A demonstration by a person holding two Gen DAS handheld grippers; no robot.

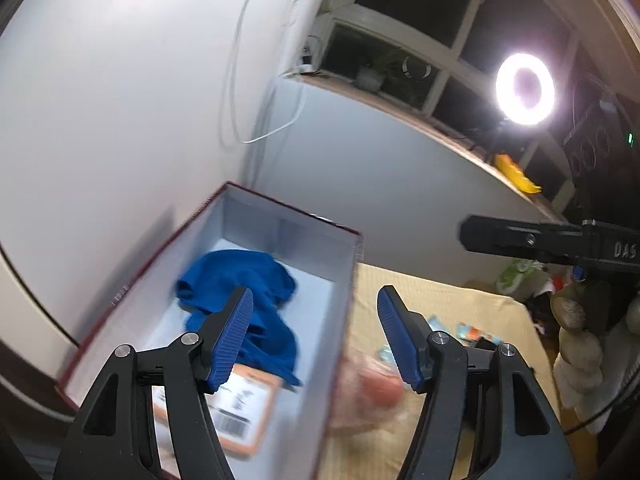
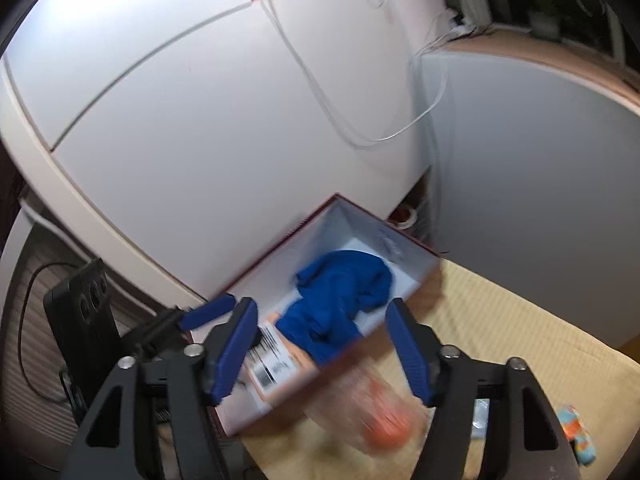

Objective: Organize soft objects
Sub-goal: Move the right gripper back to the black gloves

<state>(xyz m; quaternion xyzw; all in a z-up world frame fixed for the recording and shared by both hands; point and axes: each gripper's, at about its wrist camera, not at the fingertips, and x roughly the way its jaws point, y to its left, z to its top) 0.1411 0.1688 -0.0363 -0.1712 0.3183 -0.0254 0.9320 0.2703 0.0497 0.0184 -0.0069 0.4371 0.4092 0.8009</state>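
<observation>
Both your left gripper (image 1: 316, 336) and right gripper (image 2: 322, 350) stood spread, empty; blurred orange bundle (image 2: 382, 420) lay just outside the box's (image 2: 280, 248) near edge, nearer your right.

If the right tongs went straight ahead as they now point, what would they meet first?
Probably the blue cloth lying in the open box; the right tongs stand open, aimed over its near edge, though depth is unclear.

Open-topped box (image 1: 354, 264) against the wall, blue cloth (image 1: 244, 292) filling its middle, far end free.
</observation>
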